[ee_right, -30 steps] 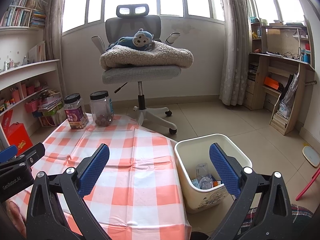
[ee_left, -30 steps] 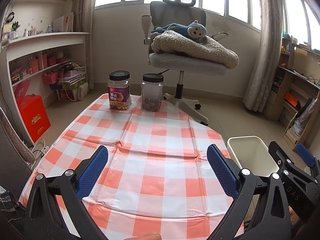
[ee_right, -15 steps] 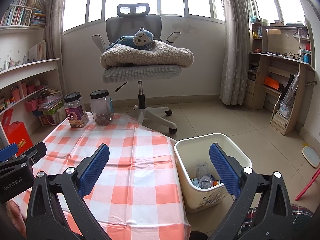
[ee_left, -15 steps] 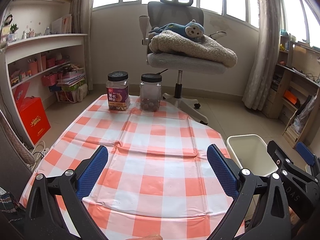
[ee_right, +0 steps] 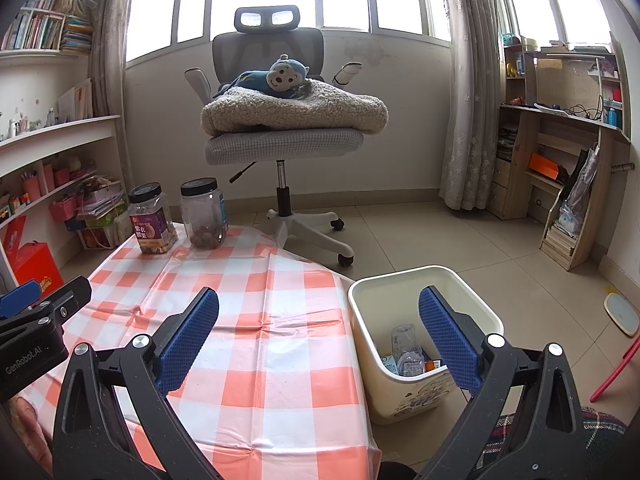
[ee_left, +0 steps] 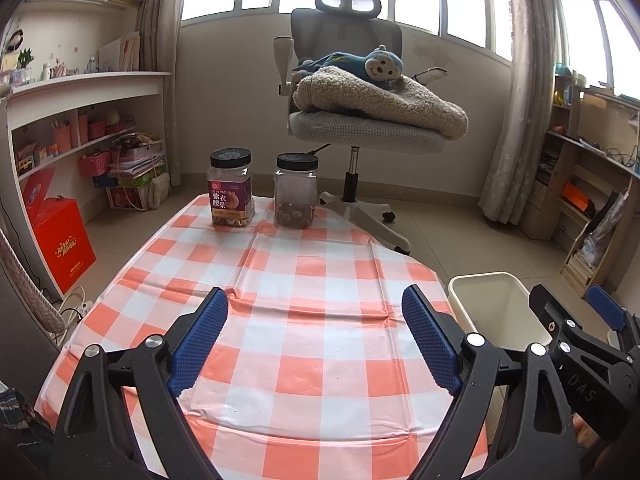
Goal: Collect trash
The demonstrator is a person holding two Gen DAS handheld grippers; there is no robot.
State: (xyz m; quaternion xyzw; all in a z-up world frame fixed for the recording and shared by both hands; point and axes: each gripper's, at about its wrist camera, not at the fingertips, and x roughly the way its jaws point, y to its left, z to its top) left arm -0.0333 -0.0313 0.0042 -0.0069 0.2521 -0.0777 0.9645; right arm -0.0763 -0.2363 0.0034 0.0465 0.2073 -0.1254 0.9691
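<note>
A cream trash bin [ee_right: 400, 396] stands on the floor against the table's right edge. It holds a clear plastic bottle [ee_right: 406, 344] and small cartons. The left wrist view shows its rim [ee_left: 480, 280] too. I see no loose trash on the orange-and-white checked tablecloth [ee_left: 312, 264]. My left gripper [ee_left: 314, 300] hovers over the cloth's near half. Its jaws are closing, with nothing between the blue pads. My right gripper [ee_right: 319, 294] is open and empty, straddling the table edge and the bin.
Two black-lidded jars stand at the table's far end: a purple-labelled one [ee_left: 231, 190] and a clear one [ee_left: 295, 192]. Behind them is an office chair [ee_left: 360, 136] with a blanket and plush monkey. Shelves and a red box [ee_left: 60, 240] are left.
The left gripper's jaws have drawn a little closer together. Neither hand has shifted, and the right gripper's jaws stand as before.
</note>
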